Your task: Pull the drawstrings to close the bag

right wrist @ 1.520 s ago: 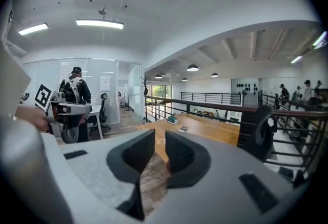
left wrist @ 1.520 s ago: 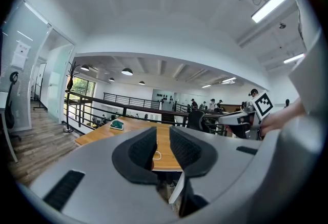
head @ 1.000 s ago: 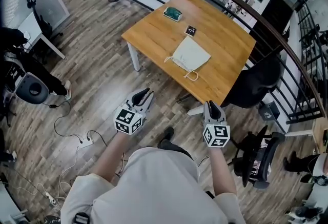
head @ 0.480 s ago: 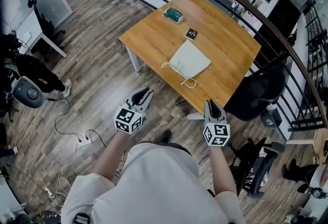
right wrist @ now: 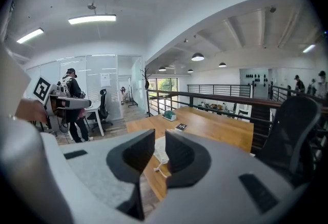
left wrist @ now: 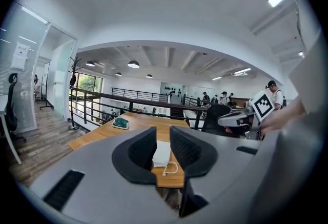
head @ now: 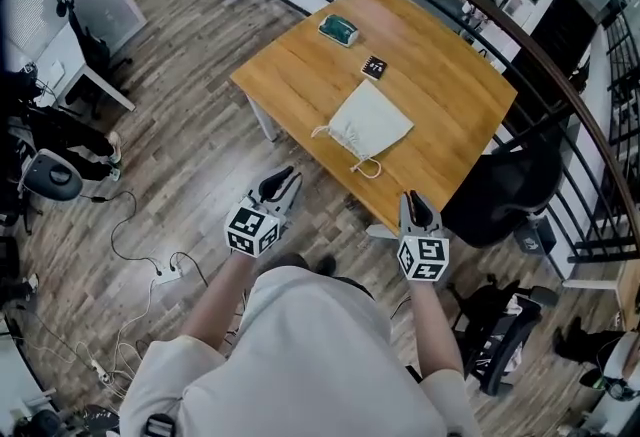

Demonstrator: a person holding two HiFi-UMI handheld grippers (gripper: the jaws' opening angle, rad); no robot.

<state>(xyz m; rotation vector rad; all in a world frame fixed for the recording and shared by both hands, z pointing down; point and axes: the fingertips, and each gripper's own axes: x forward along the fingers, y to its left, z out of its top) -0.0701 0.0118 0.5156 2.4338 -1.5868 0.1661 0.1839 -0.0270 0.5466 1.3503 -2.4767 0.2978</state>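
Note:
A cream drawstring bag (head: 372, 119) lies flat on the wooden table (head: 440, 75), its mouth towards the near edge, with cord loops (head: 366, 167) trailing out. Both grippers hang in the air short of the table and touch nothing. My left gripper (head: 284, 179) is open with nothing between its jaws. My right gripper (head: 413, 202) is open too, its gap narrower. In the left gripper view the bag (left wrist: 163, 152) shows far off through the gap of that gripper (left wrist: 163, 134). The right gripper view frames the bag (right wrist: 160, 152) between its own jaws (right wrist: 159, 138).
A green object (head: 338, 27) and a small black card (head: 373, 67) lie on the table's far side. A black office chair (head: 500, 193) stands at the table's right corner. A railing (head: 560, 95) runs behind. Cables and a power strip (head: 165, 275) lie on the floor at left.
The table and bag have come slightly closer to the grippers in the head view. Both grippers keep the same pose and the same gaps.

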